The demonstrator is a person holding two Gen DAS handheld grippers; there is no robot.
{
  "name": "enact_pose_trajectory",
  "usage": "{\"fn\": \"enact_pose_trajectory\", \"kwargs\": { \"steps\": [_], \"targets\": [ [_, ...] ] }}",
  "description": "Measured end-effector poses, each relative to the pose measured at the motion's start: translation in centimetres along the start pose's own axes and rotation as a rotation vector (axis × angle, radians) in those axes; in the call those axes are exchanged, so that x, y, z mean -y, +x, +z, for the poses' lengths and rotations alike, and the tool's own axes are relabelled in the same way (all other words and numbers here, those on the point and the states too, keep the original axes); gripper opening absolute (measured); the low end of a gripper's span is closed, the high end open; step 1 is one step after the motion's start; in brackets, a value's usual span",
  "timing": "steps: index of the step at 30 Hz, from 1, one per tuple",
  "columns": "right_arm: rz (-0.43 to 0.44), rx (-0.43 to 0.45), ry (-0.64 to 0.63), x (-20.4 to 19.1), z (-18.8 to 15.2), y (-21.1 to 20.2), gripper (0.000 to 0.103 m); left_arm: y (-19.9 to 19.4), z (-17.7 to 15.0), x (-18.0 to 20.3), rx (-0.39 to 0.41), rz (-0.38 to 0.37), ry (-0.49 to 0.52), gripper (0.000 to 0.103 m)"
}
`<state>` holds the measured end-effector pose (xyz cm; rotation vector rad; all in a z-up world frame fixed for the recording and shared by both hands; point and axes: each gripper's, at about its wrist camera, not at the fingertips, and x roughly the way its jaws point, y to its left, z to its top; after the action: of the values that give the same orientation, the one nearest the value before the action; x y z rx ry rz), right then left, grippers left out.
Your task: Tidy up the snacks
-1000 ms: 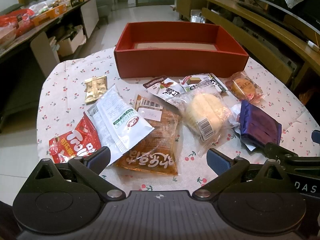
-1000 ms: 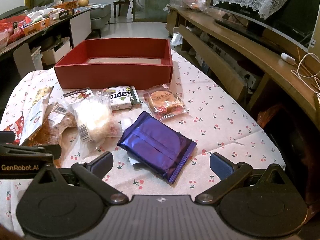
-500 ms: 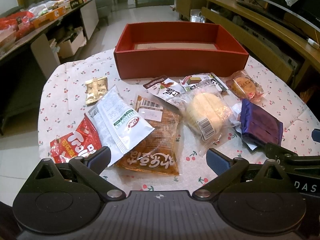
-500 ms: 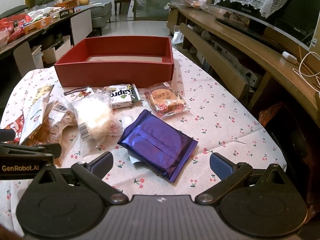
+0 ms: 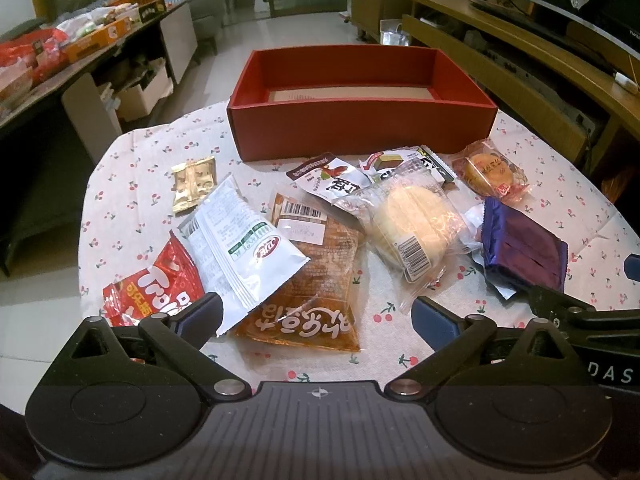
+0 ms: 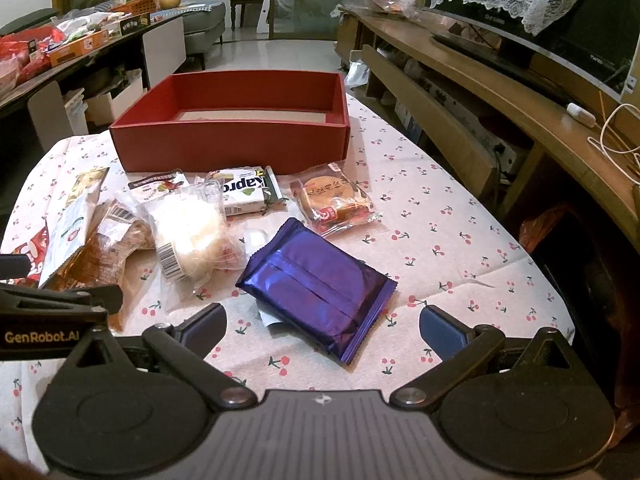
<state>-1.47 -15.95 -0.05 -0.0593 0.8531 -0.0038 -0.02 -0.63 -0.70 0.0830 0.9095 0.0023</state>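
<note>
A red box (image 5: 360, 136) (image 6: 236, 144) stands open and empty at the table's far side. Several snack packets lie in front of it: a red bag (image 5: 152, 292), a white packet (image 5: 240, 248), an orange-brown packet (image 5: 316, 280), a clear-wrapped bun (image 5: 412, 228) (image 6: 188, 236), a purple packet (image 5: 524, 252) (image 6: 316, 288), a round pastry (image 5: 488, 168) (image 6: 332, 200), a green-white bar (image 6: 244, 190), a small gold packet (image 5: 192, 184). My left gripper (image 5: 316, 316) is open above the orange-brown packet. My right gripper (image 6: 322, 326) is open over the purple packet's near end.
The table has a cherry-print cloth (image 6: 460, 240). A wooden bench and TV stand (image 6: 500, 92) run along the right. A cluttered side table (image 5: 60, 48) stands at the left. The floor drops off beyond the table's left edge.
Both grippers have eased slightly forward and higher toward the packets. Nothing has been taken hold of and no packet has moved.
</note>
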Motion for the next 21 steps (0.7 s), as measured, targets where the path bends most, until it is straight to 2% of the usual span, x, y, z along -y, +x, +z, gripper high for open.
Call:
{"fn": "enact_pose_trajectory", "kwargs": {
  "steps": [21],
  "targets": [
    [0.0, -0.001, 0.001, 0.0, 0.0, 0.06, 0.103, -0.04, 0.09, -0.02, 0.001, 0.005, 0.008, 0.101]
  ]
}}
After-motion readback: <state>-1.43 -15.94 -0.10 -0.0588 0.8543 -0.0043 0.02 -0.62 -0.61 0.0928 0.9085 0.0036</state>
